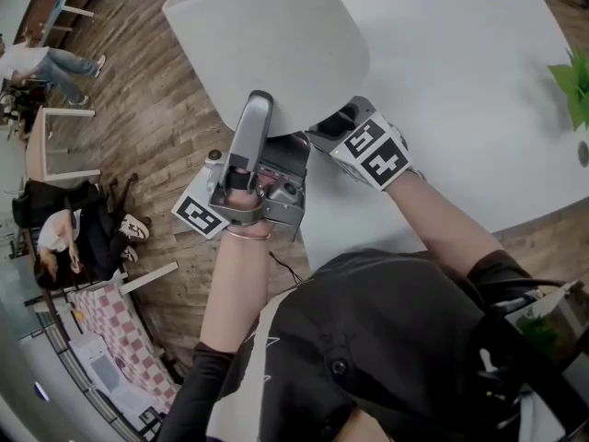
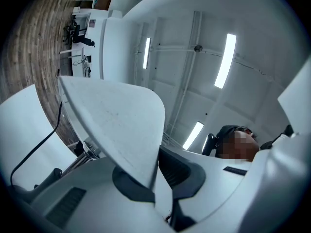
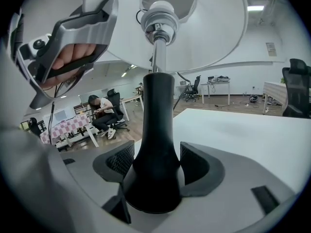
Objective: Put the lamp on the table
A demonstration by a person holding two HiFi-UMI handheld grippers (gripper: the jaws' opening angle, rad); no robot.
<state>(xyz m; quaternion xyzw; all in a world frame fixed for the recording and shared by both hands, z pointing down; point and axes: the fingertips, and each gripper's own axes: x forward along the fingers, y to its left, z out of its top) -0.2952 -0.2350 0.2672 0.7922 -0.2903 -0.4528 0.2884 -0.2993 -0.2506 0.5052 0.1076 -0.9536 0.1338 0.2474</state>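
Our left gripper [image 2: 154, 181] is pinched tight on the lampshade [image 2: 116, 125] rim; our right gripper [image 3: 154, 166] grips the black lamp base [image 3: 154, 125]. We hold the lamp [image 1: 271, 49] at 11 o'clock of our hands, beside the white table [image 1: 460, 81] stretching toward 2 o'clock

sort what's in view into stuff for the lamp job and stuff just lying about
For the job: lampshade, held by left gripper; lamp stem, held by right gripper; white table.
Lying about: green plant; checkered table; black office chair.
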